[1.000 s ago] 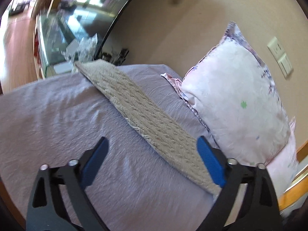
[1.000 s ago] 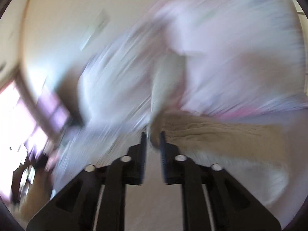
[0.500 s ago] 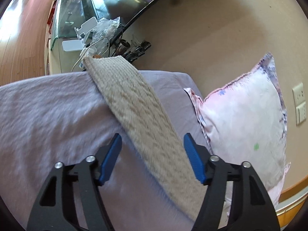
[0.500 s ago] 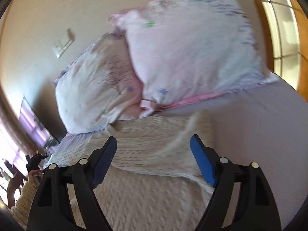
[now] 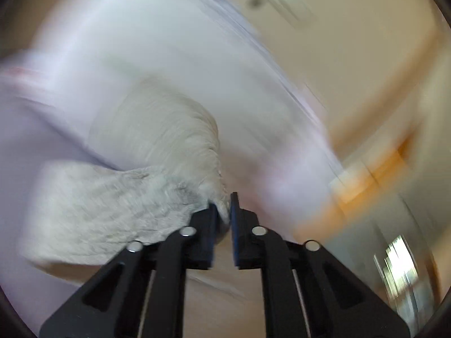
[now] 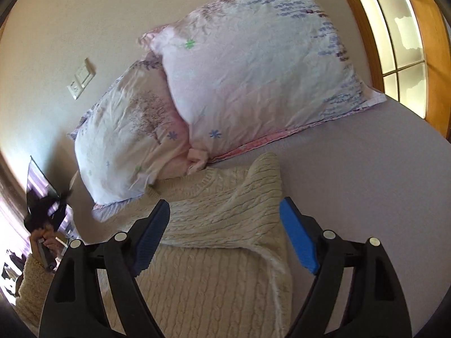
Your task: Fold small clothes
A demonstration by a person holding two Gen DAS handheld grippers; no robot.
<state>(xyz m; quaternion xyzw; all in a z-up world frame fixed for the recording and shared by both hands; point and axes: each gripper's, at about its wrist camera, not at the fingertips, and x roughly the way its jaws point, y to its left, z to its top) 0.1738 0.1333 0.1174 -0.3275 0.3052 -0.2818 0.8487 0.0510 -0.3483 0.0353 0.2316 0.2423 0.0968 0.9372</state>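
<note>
Left gripper [image 5: 224,211]: jaws pressed nearly together, pinching a fold of the cream knit sweater [image 5: 157,169]. The held fabric hangs and bunches toward 9 o'clock of the fingers. This view is motion-blurred; a pale pillow [image 5: 174,56] lies behind the fabric at 12 o'clock.

Right gripper [image 6: 225,236]: jaws spread wide, holding nothing. It hovers over the sweater [image 6: 214,253], which lies on the lilac sheet [image 6: 366,169]. One sleeve is folded across the body, between the fingers. Two floral pillows [image 6: 253,70] lean against the wall at 12 o'clock, touching the sweater's top edge.
</note>
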